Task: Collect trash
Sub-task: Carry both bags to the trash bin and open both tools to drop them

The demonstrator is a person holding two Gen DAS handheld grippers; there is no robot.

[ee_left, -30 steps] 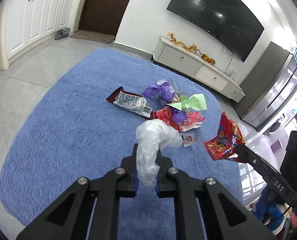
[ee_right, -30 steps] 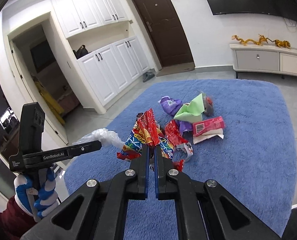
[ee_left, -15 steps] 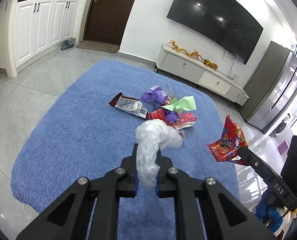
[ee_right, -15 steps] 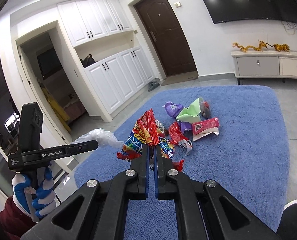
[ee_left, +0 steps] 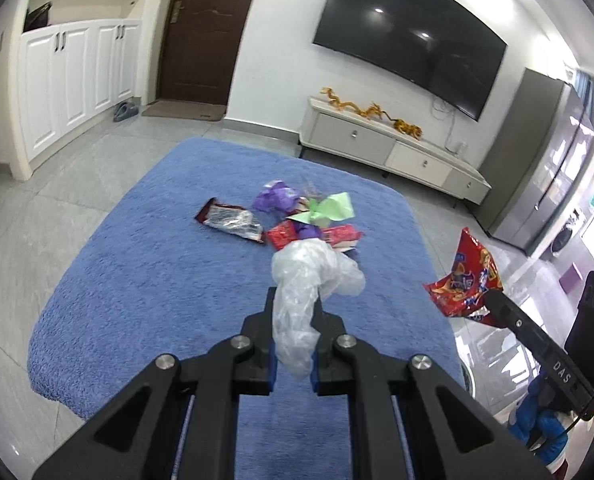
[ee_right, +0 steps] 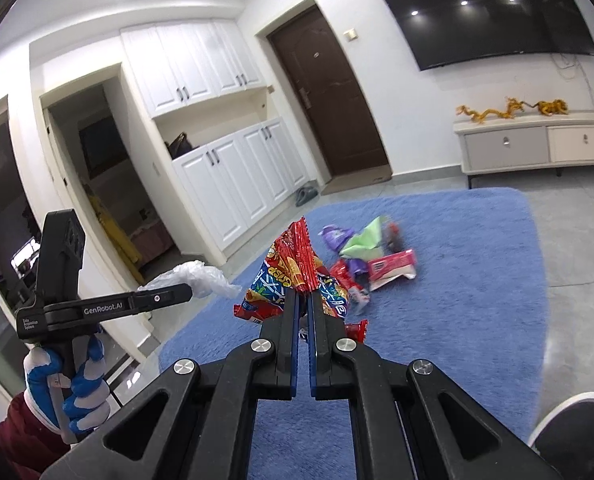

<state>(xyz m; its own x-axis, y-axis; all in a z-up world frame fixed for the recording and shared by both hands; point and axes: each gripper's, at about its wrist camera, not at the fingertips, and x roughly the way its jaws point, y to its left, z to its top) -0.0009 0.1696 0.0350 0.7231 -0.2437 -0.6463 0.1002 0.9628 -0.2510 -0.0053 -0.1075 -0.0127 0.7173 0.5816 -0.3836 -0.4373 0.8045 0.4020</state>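
My left gripper (ee_left: 294, 300) is shut on a crumpled clear plastic bag (ee_left: 313, 276), held up over the blue rug (ee_left: 145, 272). In the right wrist view that gripper (ee_right: 189, 294) shows at the left with the clear bag (ee_right: 201, 278) at its tip. My right gripper (ee_right: 304, 294) is shut on a red snack packet (ee_right: 293, 276), lifted off the rug (ee_right: 457, 300); the packet (ee_left: 467, 280) also hangs at the right of the left wrist view. A pile of wrappers (ee_left: 297, 220) lies on the rug: purple, green, red and a dark bar wrapper (ee_left: 229, 220).
A white TV cabinet (ee_left: 393, 152) stands beyond the rug under a wall-mounted TV (ee_left: 413, 36). White cupboards (ee_left: 69, 76) and a brown door (ee_left: 205, 32) are at the far left. A gloved hand (ee_right: 65, 384) grips the left gripper's handle. A shoe (ee_right: 573, 424) shows bottom right.
Both grippers have drawn back and up from the wrapper pile, each keeping its piece. The pile looks smaller and farther off in both views.
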